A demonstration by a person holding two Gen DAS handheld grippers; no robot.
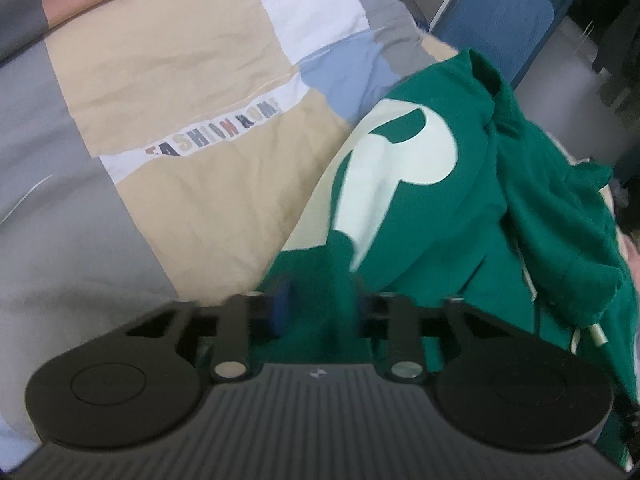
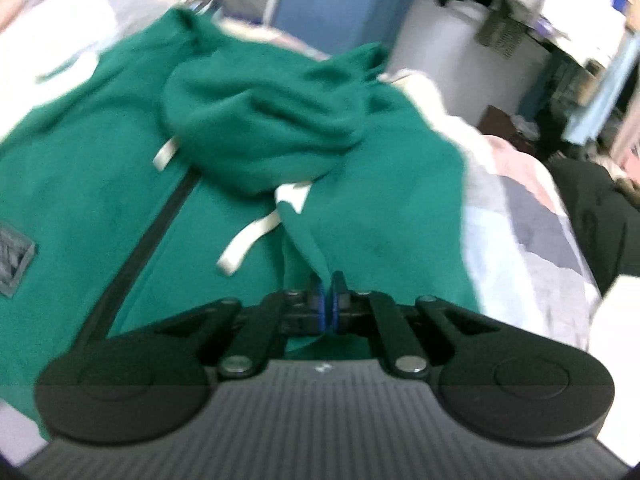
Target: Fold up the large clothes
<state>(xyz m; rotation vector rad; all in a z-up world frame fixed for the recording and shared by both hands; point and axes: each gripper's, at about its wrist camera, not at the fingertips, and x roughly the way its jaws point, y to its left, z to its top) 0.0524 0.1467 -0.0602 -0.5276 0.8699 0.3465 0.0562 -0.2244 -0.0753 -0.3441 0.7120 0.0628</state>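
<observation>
A large green hoodie lies crumpled on a patchwork bedspread, with a big pale letter print facing up. My left gripper is at the hoodie's near edge, and a bunch of green fabric fills the gap between its blue pads. In the right wrist view the hoodie shows its hood, white drawstrings, a dark zipper and a grey patch. My right gripper is shut, pinching a thin ridge of green cloth that rises from between its pads.
The bedspread has beige, grey, white and light blue panels and a strip of printed letters. A blue panel stands beyond the bed. A white cabinet and a dark garment are to the right of the bed.
</observation>
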